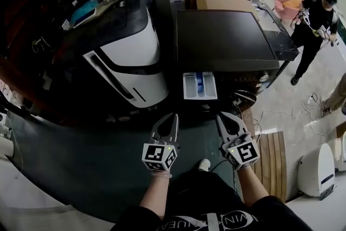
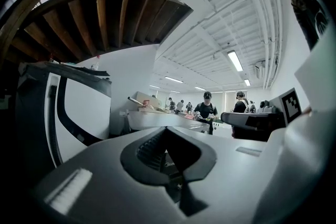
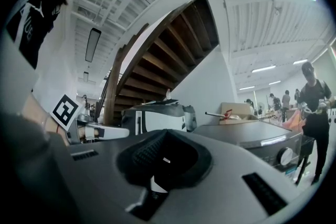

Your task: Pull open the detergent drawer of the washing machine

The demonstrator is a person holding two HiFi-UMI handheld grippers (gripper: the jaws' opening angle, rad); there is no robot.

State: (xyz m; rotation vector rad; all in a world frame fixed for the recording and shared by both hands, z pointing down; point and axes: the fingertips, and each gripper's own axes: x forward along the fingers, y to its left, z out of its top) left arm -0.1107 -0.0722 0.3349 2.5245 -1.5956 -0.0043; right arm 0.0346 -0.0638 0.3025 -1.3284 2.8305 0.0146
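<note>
Holding short of the washing machine (image 1: 224, 40): left gripper (image 1: 172, 119) and right gripper (image 1: 221, 118) both have jaws together, empty. Detergent drawer (image 1: 200, 85) already stands out from the front. Risk: a further tug drags it off its runners.

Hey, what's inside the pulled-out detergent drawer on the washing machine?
The detergent drawer shows white compartments and a blue insert in the middle. Its rear is covered by the washing machine.

Fluorescent ceiling lights (image 2: 235, 60), fisheye-bent edges, black vignetted corners
</note>
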